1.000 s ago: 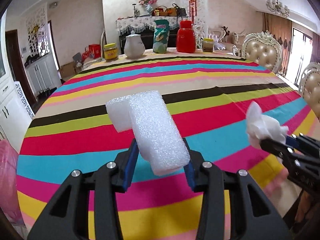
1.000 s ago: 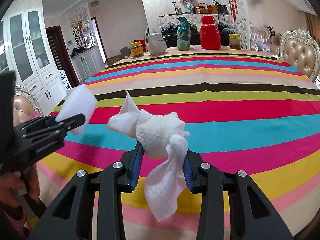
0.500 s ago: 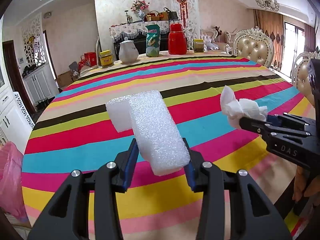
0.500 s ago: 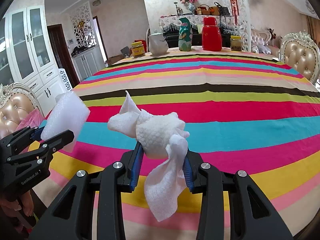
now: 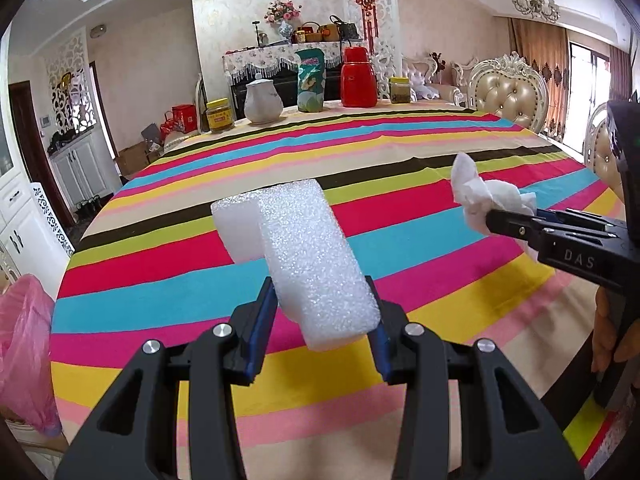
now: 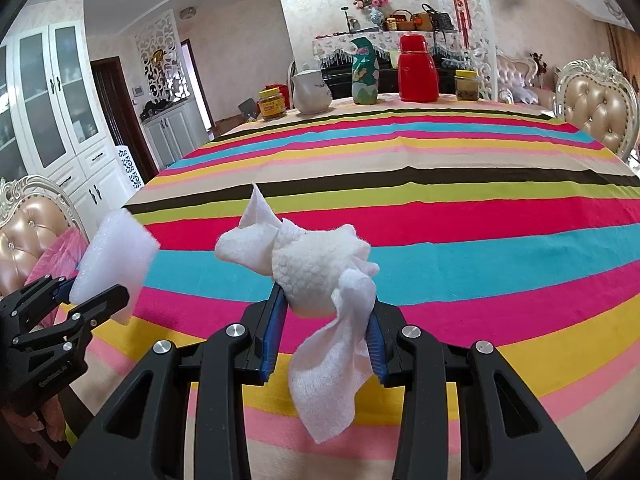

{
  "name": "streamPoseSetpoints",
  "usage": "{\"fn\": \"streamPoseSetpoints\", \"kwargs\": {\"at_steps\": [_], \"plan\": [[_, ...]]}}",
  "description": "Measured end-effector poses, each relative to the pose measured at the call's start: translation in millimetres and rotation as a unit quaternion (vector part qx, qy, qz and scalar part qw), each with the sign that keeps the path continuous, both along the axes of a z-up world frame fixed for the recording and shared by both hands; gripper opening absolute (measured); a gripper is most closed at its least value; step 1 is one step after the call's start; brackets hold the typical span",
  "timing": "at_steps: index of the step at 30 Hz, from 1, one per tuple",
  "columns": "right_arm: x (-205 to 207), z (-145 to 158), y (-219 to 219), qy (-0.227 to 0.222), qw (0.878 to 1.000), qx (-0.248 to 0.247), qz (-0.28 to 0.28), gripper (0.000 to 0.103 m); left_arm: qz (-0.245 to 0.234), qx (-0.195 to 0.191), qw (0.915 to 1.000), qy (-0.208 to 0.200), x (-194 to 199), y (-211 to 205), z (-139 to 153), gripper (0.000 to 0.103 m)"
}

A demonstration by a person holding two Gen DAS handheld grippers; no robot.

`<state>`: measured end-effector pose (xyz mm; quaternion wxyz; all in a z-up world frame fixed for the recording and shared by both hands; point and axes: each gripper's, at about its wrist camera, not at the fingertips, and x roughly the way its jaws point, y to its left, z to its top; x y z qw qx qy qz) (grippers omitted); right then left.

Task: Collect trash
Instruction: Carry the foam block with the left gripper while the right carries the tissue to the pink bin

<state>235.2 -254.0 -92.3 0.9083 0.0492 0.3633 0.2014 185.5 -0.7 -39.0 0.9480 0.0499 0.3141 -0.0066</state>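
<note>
at nine o'clock in my left view the pink bag [image 5: 24, 356] is hanging just off the table's edge, and i am judging it to be where the trash goes, since it is sitting slack and open-looking beside the near rim. my left gripper [image 5: 320, 312] is clamping the foam block [image 5: 308, 256] between its blue pads, gripping it near its lower end so the rest is jutting up toward twelve o'clock, clear of the striped tablecloth [image 5: 400, 168]; holding it off the cloth is keeping it from dragging. moving right, toward three o'clock, my right gripper [image 5: 516, 222] is pinching the crumpled tissue [image 5: 484, 196] tight. in my right view that tissue [image 6: 316, 272] is bulging above the closed pads with a loose tail drooping toward six o'clock, so the squeeze is sitting on the wadded middle, the firmest part. both pieces are being carried in the air over the near side of the table. the jars, teapot [image 5: 262, 100] and red flask [image 5: 358, 78] are standing well apart at twelve o'clock, and i am taking them as not trash.
</note>
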Motion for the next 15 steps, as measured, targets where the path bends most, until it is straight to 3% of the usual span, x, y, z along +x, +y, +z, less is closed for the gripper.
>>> {"fn": "streamPoseSetpoints", "kwargs": {"at_steps": [7, 15], "plan": [[0.7, 0.5, 11.0, 0.009, 1.0, -0.006, 0.004, 0.036, 0.015, -0.004, 0.9998, -0.013, -14.7, 22.0, 7.3, 0.041], [-14.3, 23.9, 63.7, -0.005, 0.997, -0.004, 0.071, 0.036, 0.053, -0.008, 0.9982, -0.028, -37.2, 64.2, 16.4, 0.041]]}}
